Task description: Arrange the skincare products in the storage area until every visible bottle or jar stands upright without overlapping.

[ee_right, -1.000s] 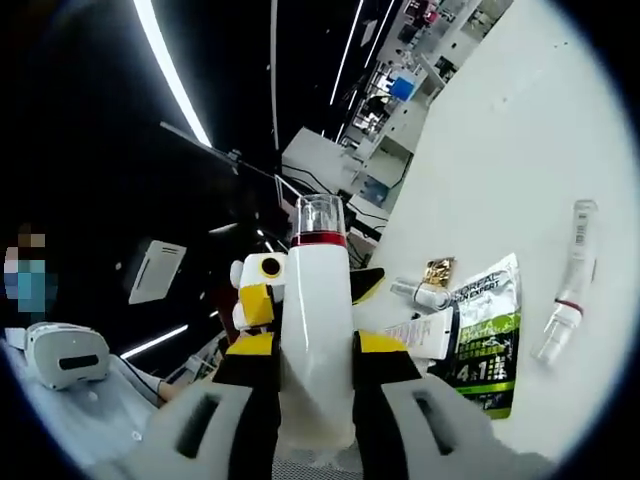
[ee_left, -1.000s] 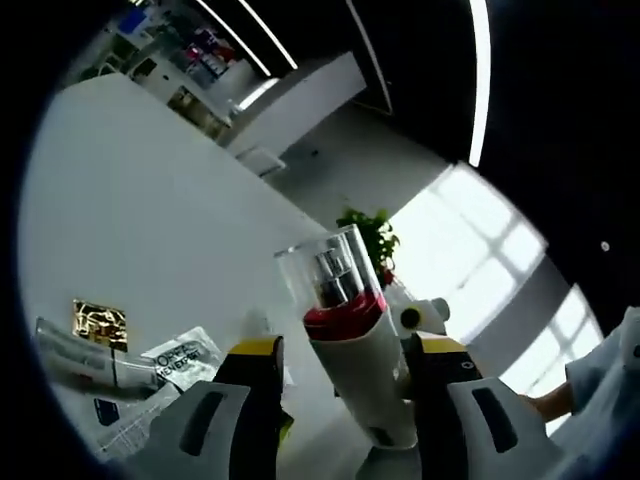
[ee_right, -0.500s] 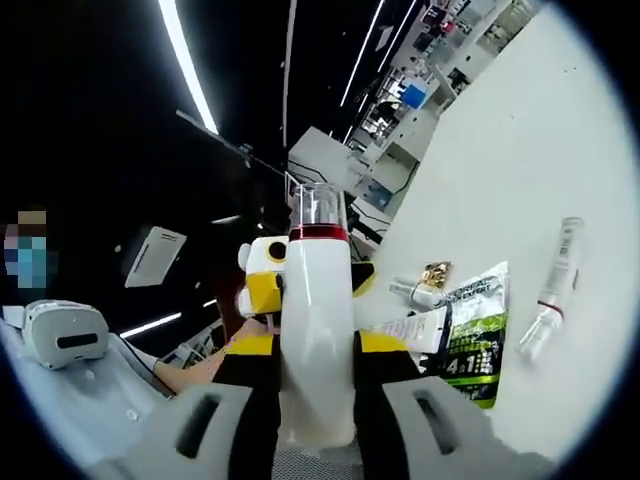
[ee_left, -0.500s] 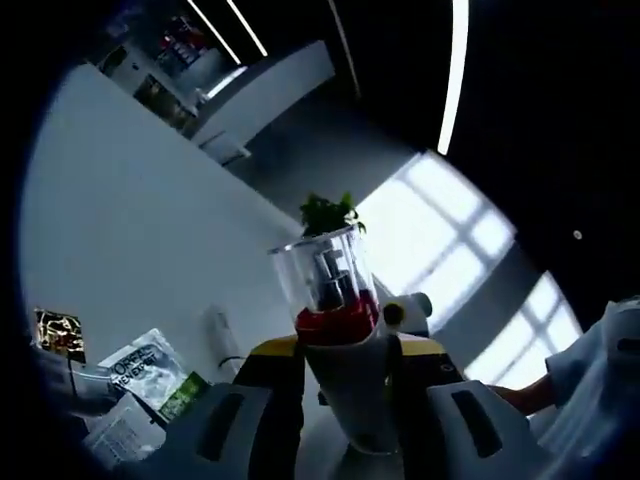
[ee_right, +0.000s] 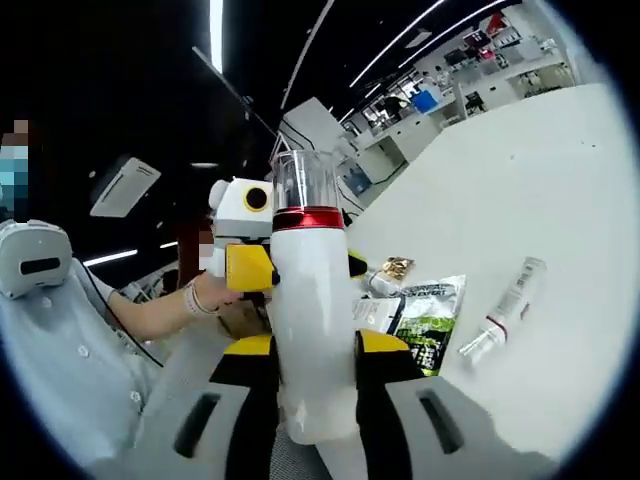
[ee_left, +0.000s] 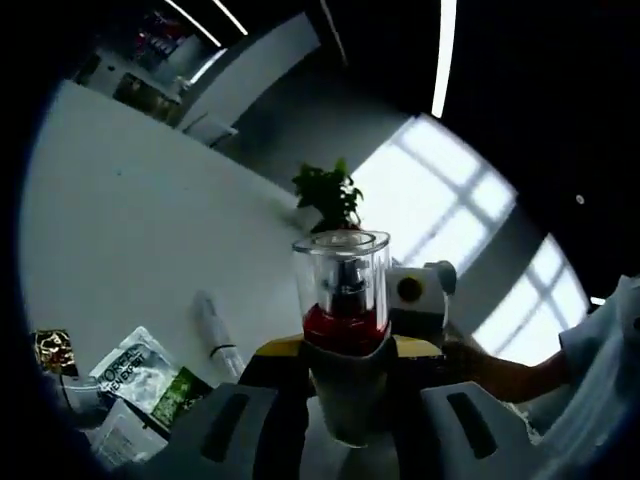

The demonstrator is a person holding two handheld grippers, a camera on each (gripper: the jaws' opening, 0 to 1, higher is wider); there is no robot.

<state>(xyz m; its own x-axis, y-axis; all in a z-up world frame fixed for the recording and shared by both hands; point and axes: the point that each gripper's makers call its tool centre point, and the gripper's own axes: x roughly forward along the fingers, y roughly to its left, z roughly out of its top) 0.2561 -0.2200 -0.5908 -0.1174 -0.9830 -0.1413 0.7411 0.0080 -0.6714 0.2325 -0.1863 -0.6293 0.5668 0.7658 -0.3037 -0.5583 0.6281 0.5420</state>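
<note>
Left gripper view: left gripper (ee_left: 345,425) raised off the tabletop, jaws clamped on the white pump bottle (ee_left: 343,340) near its red collar, clear cap pointing up and away. Just behind the bottle, the right gripper (ee_left: 415,300), a person's hand (ee_left: 500,375) holding it. Bottle body white, collar red, cap transparent with the pump head seen inside. Below, a white tabletop (ee_left: 130,220); toward its near left edge a green-and-white sachet (ee_left: 150,375), a gold foil packet (ee_left: 50,350), and a slim clear tube (ee_left: 215,330) lying flat beside the sachet. Past the far edge, a potted plant (ee_left: 330,195) before large bright windows; dark ceiling with light strips.

Right gripper view: right gripper (ee_right: 315,395) also held up, jaws closed on the same white pump bottle (ee_right: 310,330) lower on its body, bottle upright in the view. Behind it the left gripper (ee_right: 245,255), gripped by a person's hand (ee_right: 205,290). On the white tabletop (ee_right: 520,180), the sachet (ee_right: 425,320) lying flat, gold foil packet (ee_right: 392,268) just beyond it, slim clear tube (ee_right: 500,310) lying apart to the side. Shelves and counters in the far room.
</note>
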